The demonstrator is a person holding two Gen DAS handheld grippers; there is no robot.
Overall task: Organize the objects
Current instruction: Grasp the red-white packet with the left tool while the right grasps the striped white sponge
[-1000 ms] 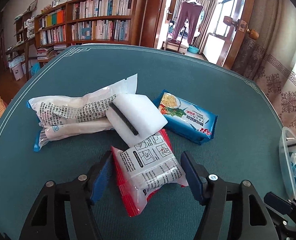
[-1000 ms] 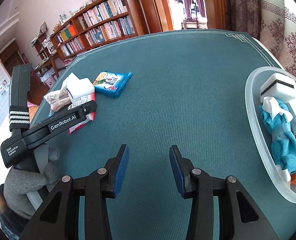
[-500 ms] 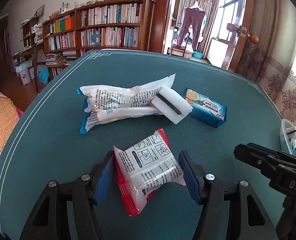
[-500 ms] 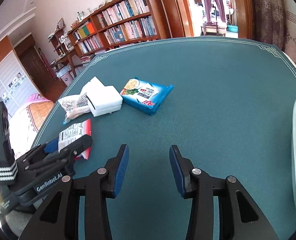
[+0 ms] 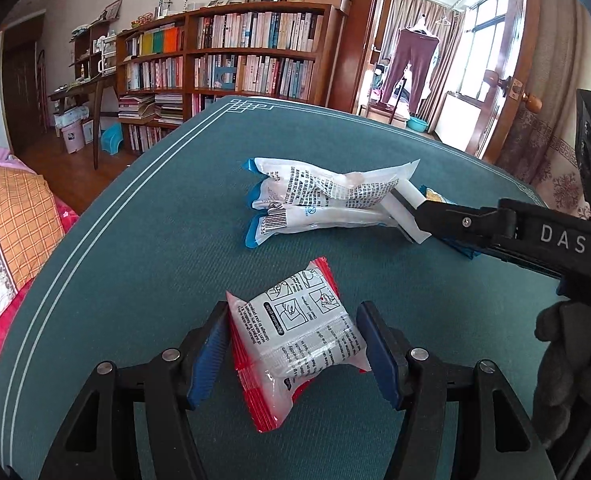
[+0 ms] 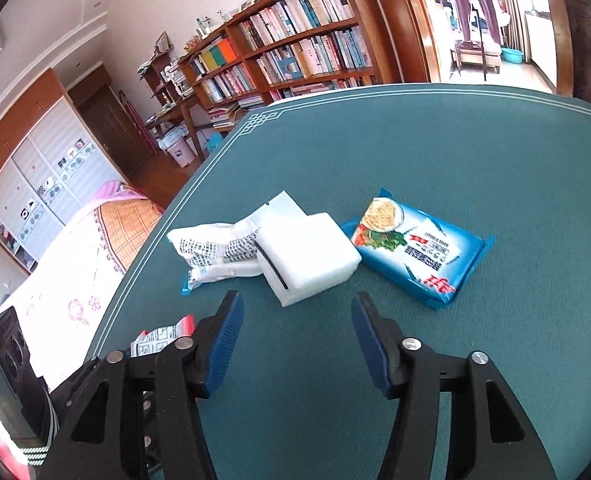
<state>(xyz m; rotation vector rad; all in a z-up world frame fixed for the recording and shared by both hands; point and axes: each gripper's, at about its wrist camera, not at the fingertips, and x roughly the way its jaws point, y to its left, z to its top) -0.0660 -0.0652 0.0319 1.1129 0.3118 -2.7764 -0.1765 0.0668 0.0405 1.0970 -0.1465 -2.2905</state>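
left tongs [image 5: 293, 354] are pinching the red-edged packet [image 5: 295, 336] near the white sponge block [image 6: 307, 258] on the desk [image 6: 475, 168], likely for carrying off, while right tongs [image 6: 293, 340] are hanging wide open, empty, facing that block.

Left tongs [image 5: 293, 344] clamped, right tongs [image 6: 295, 334] agape

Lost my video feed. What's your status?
Left gripper shut on red packet. Right gripper open, facing white sponge. Nothing between them.
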